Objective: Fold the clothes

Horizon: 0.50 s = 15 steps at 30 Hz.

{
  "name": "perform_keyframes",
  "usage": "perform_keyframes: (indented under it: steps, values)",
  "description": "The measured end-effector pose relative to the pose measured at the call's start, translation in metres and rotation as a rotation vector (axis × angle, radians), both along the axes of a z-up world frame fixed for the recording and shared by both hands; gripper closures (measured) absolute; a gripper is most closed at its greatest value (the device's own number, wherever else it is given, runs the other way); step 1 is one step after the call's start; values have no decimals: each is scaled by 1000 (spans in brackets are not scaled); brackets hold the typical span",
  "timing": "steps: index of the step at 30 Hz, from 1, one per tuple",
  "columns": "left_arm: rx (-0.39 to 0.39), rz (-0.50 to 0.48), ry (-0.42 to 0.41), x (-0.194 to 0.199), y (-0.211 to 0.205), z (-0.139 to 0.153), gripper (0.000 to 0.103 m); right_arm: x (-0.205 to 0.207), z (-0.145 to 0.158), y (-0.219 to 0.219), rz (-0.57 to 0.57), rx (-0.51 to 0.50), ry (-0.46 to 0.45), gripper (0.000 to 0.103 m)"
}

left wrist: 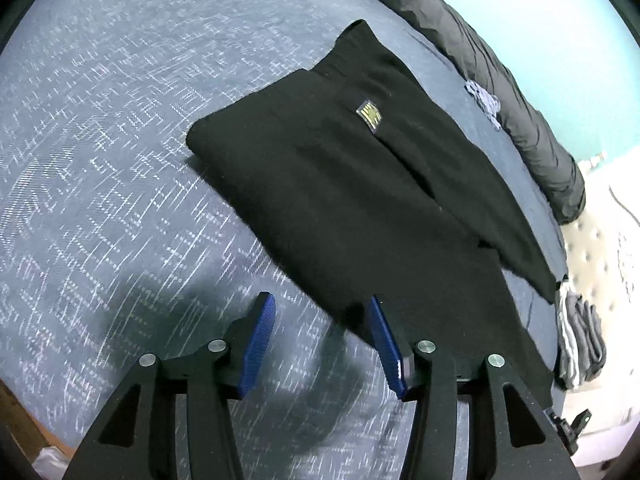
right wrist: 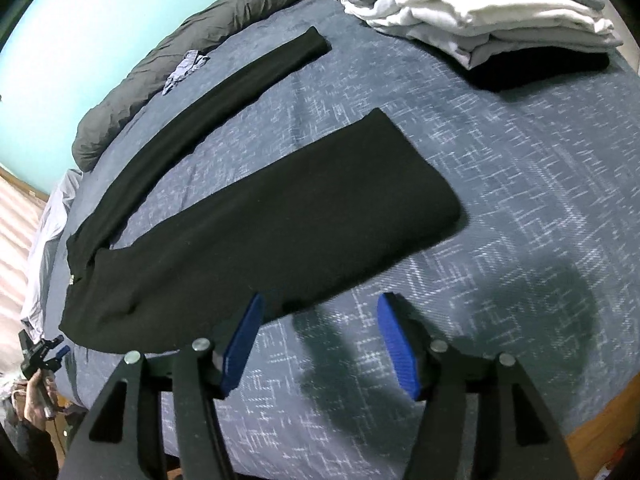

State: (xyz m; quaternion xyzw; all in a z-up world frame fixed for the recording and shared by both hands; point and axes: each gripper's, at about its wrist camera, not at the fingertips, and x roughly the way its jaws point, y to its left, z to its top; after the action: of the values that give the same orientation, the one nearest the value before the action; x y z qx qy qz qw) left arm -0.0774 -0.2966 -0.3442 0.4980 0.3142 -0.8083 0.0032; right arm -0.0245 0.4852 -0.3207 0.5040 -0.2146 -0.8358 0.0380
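The bed [left wrist: 100, 140], covered in a blue-grey patterned cloth, takes almost the whole view, and on it lies the black garment [left wrist: 340, 184], already folded lengthwise, with one long sleeve [right wrist: 208, 108] stretched away towards the dark rolled duvet [right wrist: 168, 56]. In the far corner a pile of folded clothes [right wrist: 492, 20] waits, so I judge this piece is in the middle of its folding and not at the start. The next move, I think, asks both tools to take the near edge and carry it over to the far end, or first to bring the sleeve in.

The left gripper [left wrist: 322, 340] hangs just over the near edge of the garment; its blue pads [left wrist: 258, 344] stand apart and pinch nothing. The right gripper [right wrist: 320, 344] also stands spread and empty, with the garment's edge just beyond its left finger
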Motion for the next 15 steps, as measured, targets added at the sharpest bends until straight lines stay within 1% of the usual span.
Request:
perform_keyframes:
  steps: [2,6,11,13,15]
  values:
    - [-1,11,0,-4,-2,-2,50,-2,0,-1,-2,-13,3,42]
    - [-41,26,0,-10,-4,-6,50,-7,-1,-2,-12,-36,2,42]
    - [-25,23,15,-13,-6,-8,51,-11,-5,-2,-34,-56,1,42]
    - [-23,19,20,-15,-7,-9,54,-13,-7,-1,-45,-70,0,42]
    - [-21,16,19,-17,-7,-11,62,-15,-8,1,-58,-84,-3,42]
